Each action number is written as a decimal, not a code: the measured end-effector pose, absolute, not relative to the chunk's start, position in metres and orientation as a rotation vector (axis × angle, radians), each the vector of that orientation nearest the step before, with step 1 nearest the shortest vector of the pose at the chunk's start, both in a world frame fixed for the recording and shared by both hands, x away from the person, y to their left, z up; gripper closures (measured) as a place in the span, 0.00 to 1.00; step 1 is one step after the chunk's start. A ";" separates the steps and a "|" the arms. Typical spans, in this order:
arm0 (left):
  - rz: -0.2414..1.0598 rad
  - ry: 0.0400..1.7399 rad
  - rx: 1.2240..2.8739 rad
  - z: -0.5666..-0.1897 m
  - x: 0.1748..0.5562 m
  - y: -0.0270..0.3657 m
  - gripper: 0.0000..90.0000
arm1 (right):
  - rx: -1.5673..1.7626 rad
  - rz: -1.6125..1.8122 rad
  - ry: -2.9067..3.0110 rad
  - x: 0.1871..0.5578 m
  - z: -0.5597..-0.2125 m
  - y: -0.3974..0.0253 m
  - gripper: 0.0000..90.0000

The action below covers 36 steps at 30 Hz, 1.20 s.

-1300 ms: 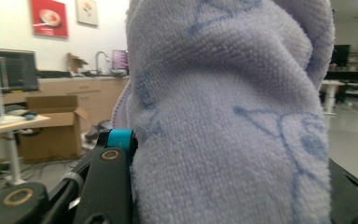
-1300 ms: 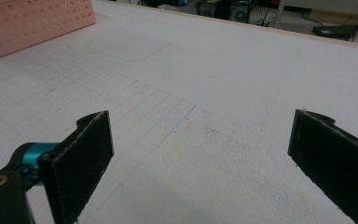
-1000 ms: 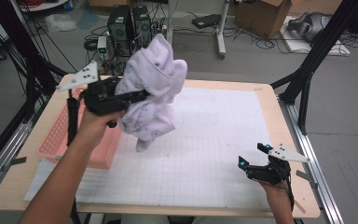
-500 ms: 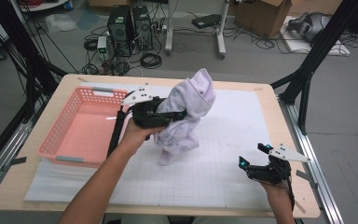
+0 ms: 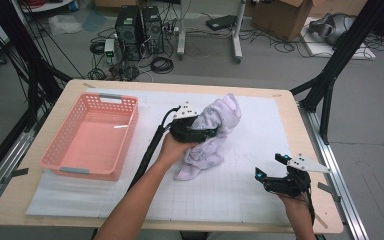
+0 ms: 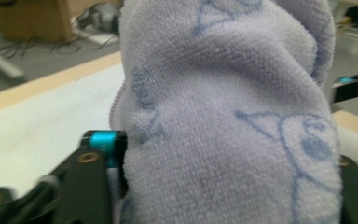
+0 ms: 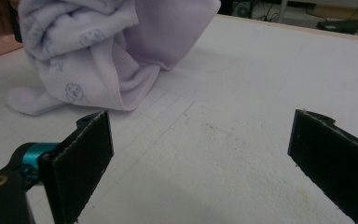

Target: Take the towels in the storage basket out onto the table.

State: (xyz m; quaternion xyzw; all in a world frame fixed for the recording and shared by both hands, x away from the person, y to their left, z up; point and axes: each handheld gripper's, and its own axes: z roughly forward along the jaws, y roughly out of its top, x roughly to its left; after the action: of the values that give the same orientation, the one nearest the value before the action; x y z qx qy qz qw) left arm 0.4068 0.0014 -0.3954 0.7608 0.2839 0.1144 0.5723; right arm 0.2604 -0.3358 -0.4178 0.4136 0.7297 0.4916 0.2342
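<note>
Centre of the high view, left gripper (image 5: 207,133) clamped on bunched lilac terry towel (image 5: 210,137), tail touching white grid mat (image 5: 245,185); left gripper view, towel (image 6: 228,116) bulges between jaws; right gripper view, right gripper (image 7: 200,163) gapes, towel (image 7: 93,51) upper left—bunched grip may slip.

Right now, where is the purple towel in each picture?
High view: the purple towel is bunched at the middle of the table, clamped in the left gripper, its lower end resting on the white mat.
Left gripper view: the towel hangs close in front of the camera, between the jaws.
Right gripper view: the towel lies at upper left, beyond the open right gripper.
Shared landmark: the white mat.
</note>
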 end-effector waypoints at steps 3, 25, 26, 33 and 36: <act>0.318 0.754 1.756 -0.394 0.408 0.010 0.24 | 1.141 1.349 2.003 0.260 -0.418 -0.337 0.06; 0.343 0.737 1.617 -0.394 0.342 0.088 0.22 | 1.143 1.329 2.020 0.265 -0.421 -0.329 0.06; 0.338 0.737 1.621 -0.395 0.340 0.089 0.21 | 1.144 1.327 2.021 0.266 -0.421 -0.328 0.06; 0.339 0.727 1.654 -0.409 0.326 0.098 0.22 | 1.152 1.316 2.026 0.267 -0.423 -0.327 0.06; 0.332 0.724 1.651 -0.412 0.321 0.102 0.22 | 1.161 1.318 2.020 0.266 -0.422 -0.326 0.06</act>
State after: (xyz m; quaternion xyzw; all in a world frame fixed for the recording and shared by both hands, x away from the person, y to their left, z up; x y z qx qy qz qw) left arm 0.3208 0.1016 -0.4124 0.7146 0.3132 0.1436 0.6087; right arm 0.2664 -0.3265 -0.4222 0.4221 0.7343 0.4792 0.2301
